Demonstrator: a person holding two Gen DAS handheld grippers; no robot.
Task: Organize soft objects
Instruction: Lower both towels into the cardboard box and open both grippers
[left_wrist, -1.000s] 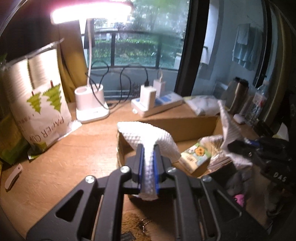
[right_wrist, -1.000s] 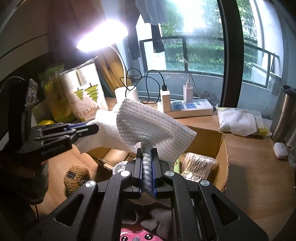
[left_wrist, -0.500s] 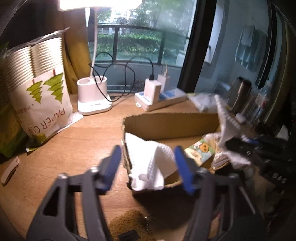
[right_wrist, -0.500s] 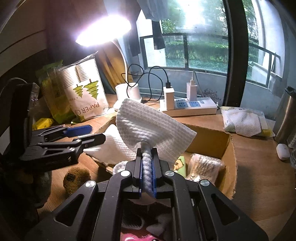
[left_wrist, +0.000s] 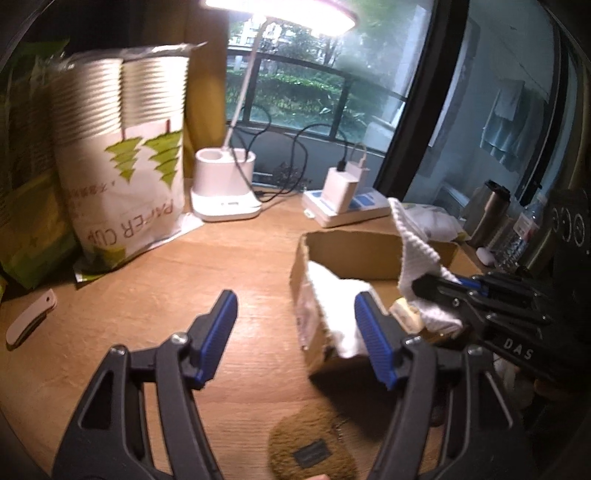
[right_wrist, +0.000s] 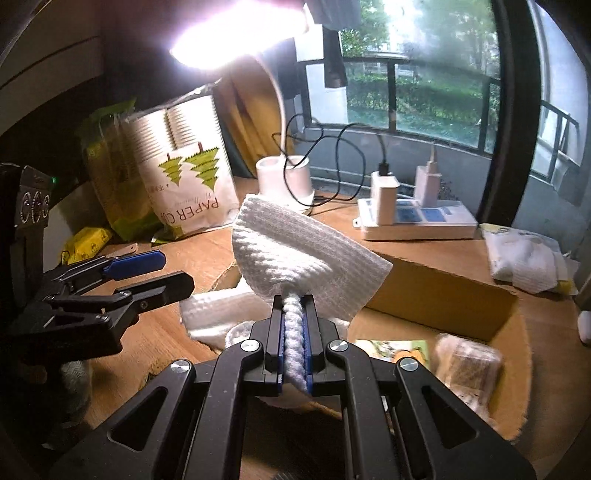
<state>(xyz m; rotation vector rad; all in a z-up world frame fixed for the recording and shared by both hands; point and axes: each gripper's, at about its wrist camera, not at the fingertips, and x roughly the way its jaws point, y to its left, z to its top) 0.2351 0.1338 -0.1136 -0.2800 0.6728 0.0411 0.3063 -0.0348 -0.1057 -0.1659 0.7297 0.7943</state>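
Note:
A white waffle-weave cloth rises in a fan from my right gripper, which is shut on a bunched part of it. In the left wrist view the same gripper hangs over the open cardboard box at the right. The cloth's loose end is draped over the box's left wall. My left gripper stands open just in front of that end, pads apart and touching nothing. From the right wrist view the left gripper sits left of the box.
A brown plush piece lies on the wooden table under my left gripper. A paper-cup bag, lamp base and power strip line the back. A cotton-swab pack lies in the box; a wipes pack lies behind it.
My left gripper opened and let go of the cloth, whose end dropped over the box's left wall. The left gripper drew back to the left. The right gripper kept its grip.

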